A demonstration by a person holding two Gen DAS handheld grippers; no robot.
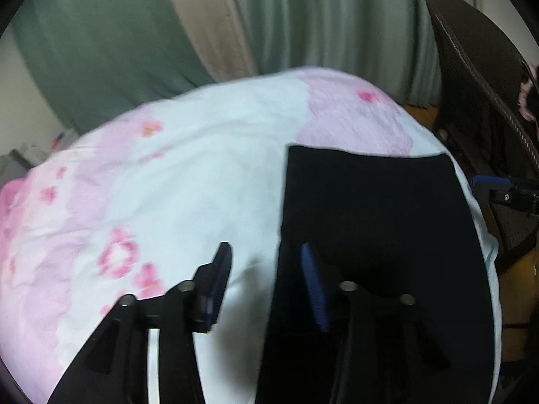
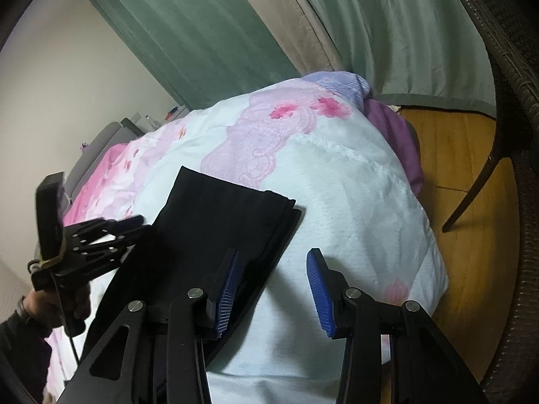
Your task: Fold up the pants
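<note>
Black pants (image 1: 370,208) lie folded into a flat oblong on the flowered quilt (image 1: 188,181). My left gripper (image 1: 266,259) hovers open over their left edge: one blue pad (image 1: 311,282) is above the dark cloth, the other finger (image 1: 220,269) above the quilt, and neither presses on anything. In the right wrist view the pants (image 2: 219,215) show stacked layers at their far right corner. My right gripper (image 2: 273,266) stands open at their right edge with only quilt between its pads. The left gripper (image 2: 134,225), held by a hand (image 2: 37,303), reaches the pants' left side.
The quilt (image 2: 353,195) drops off at the right to a wooden floor (image 2: 465,155). A dark wicker chair (image 2: 505,77) stands there. Green curtains (image 2: 209,27) hang behind the bed, and purple cloth (image 2: 401,138) lies at the far corner.
</note>
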